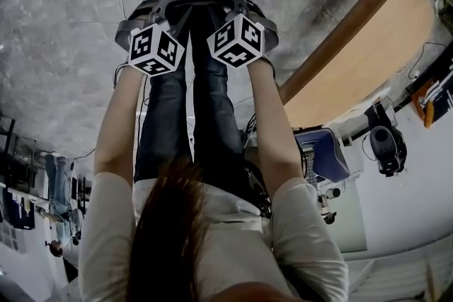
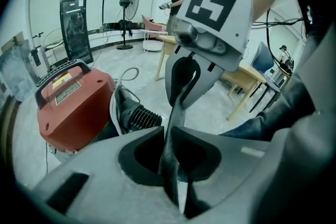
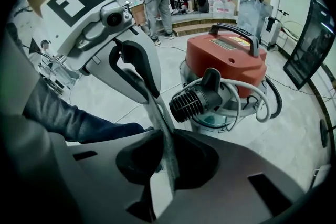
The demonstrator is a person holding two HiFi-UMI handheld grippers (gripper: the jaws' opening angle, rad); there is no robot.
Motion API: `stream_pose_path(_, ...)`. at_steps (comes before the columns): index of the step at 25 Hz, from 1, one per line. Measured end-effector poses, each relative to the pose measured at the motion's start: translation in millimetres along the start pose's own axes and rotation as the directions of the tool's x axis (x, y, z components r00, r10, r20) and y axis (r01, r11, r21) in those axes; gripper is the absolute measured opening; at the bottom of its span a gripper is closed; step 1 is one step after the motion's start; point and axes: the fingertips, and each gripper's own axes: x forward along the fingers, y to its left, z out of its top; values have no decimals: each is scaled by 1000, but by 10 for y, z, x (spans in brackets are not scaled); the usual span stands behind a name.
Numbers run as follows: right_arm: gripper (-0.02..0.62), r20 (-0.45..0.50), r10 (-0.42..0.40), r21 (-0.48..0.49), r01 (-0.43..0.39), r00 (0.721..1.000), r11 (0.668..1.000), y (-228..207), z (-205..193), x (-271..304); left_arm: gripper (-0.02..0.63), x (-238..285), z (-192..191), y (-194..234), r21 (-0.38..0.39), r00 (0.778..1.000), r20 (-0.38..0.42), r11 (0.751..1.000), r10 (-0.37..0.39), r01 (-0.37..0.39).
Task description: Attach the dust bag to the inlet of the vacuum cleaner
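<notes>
Jaws of the left gripper (image 2: 169, 139) are closed on a thin grey edge of the one dust bag (image 3: 157, 118), and the jaws of the right gripper (image 3: 164, 145) are closed on the same edge from the opposite side. The bag therefore spans between the two grippers above the person's legs (image 1: 170, 109). One red vacuum cleaner (image 3: 226, 55) stands on the floor (image 1: 56, 25) just beyond, its single black ribbed fitting (image 3: 191, 102) facing the grippers and not joined to the bag. Two marker cubes (image 1: 156, 49) (image 1: 237, 41) show in the head view, with one wooden surface (image 1: 361, 46) to the right.
</notes>
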Motion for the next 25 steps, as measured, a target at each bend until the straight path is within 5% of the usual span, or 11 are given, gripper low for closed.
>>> stream_pose_path(25,44,23,-60,21,60,998,998,-169,70,52,49,67,5,222,41,999,-3,998,55,-54)
